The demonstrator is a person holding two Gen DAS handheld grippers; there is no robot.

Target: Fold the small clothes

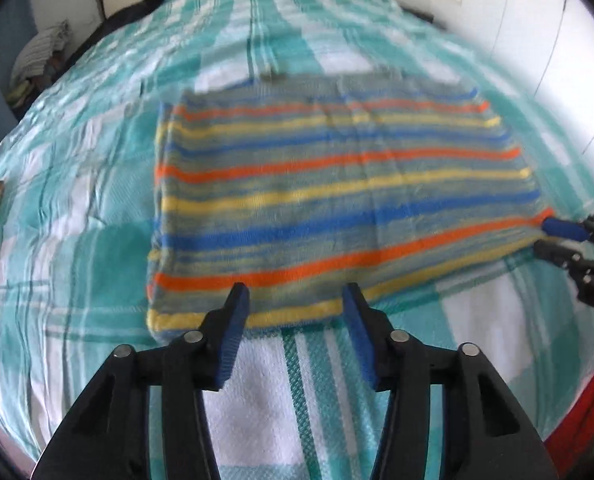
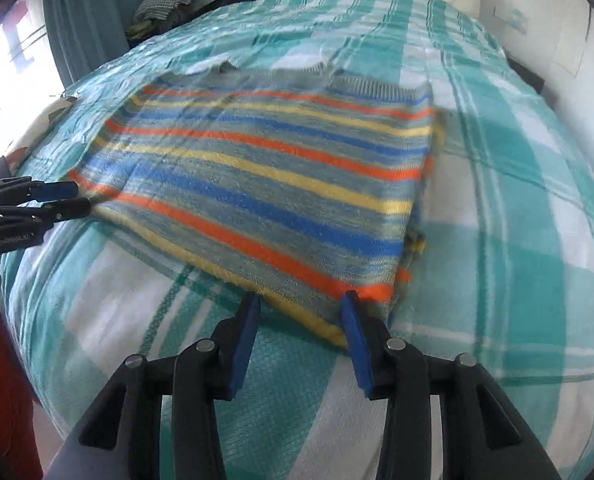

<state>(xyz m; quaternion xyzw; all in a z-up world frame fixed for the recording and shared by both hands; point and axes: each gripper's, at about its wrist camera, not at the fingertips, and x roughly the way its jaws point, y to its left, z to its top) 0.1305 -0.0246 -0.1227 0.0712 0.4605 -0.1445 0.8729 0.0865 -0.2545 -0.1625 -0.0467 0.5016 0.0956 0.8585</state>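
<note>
- Blue pads of my left gripper (image 1: 293, 304) stand apart at the near edge of the sweater (image 1: 337, 184). Nothing is pinched yet; the yellow hem lies just past the tips.
- Over in the right wrist view, my right gripper (image 2: 301, 304) is open too, at the near right corner of the sweater (image 2: 265, 184).
- That sweater lies flat and already folded narrow on the bed (image 1: 77, 208).
- What could go wrong: I think I may pinch only the top layer. Then the fold under it would slip open when I lift.
- I could also grab the bedspread along with the hem, as it lies right under my tips.
- If one hand lifts before the other, the fold may come out crooked.
- Both pictures are blurry, so I cannot tell how many layers are at the edge.
- Left view shows the left side edge of the sweater and my right gripper from the side.
- Right view shows the stacked layers on the right side and a curtain (image 2: 85, 12), which the left view does not.
</note>
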